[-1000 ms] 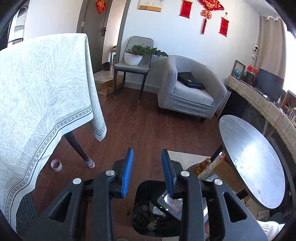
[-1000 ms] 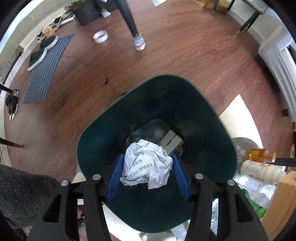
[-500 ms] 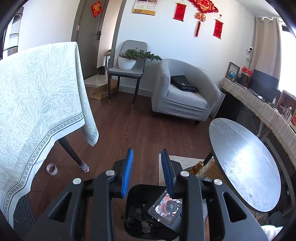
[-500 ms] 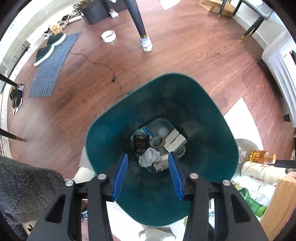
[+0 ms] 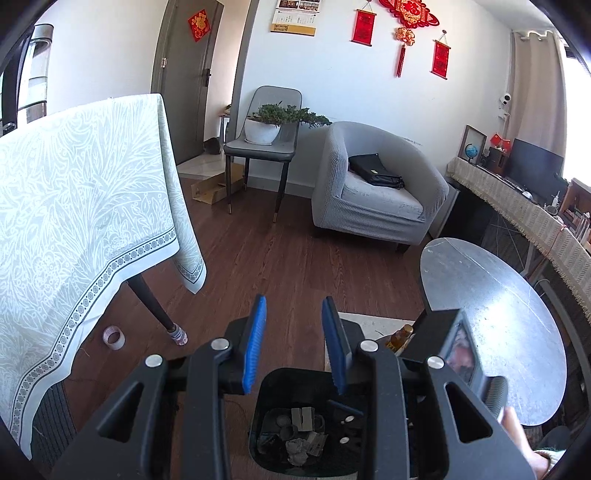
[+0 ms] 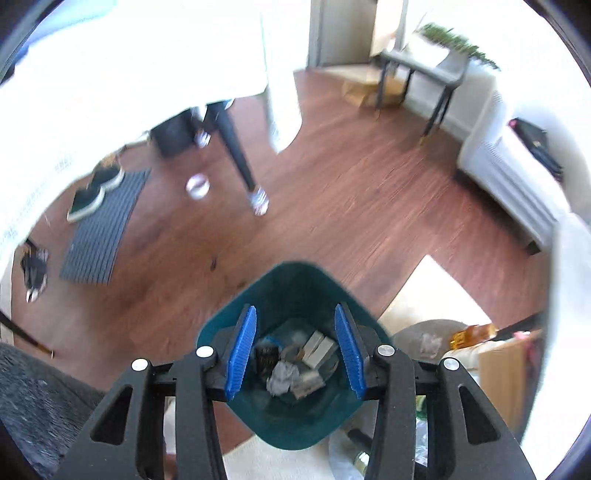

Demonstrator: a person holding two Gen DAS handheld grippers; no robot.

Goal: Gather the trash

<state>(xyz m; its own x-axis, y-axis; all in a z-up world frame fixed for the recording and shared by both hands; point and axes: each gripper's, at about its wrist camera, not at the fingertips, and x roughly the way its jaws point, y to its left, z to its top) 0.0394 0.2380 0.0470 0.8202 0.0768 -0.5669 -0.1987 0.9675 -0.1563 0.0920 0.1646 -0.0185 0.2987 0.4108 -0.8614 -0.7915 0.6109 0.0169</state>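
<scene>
Left wrist view: left gripper (image 5: 293,341) with ribbed blue pads a narrow gap apart, gripping nothing, poised above the dark plastic bin (image 5: 258,424); crumpled paper ball (image 5: 297,448) lying inside among scraps. Red wall hangings (image 5: 363,27), writing unreadable.

Right wrist view, blurred: right gripper (image 6: 295,349) partly spread and empty, jaws just narrowed; teal bin (image 6: 295,428) below, grey crumpled paper (image 6: 282,380) seemingly beside cardboard pieces (image 6: 317,349).
</scene>
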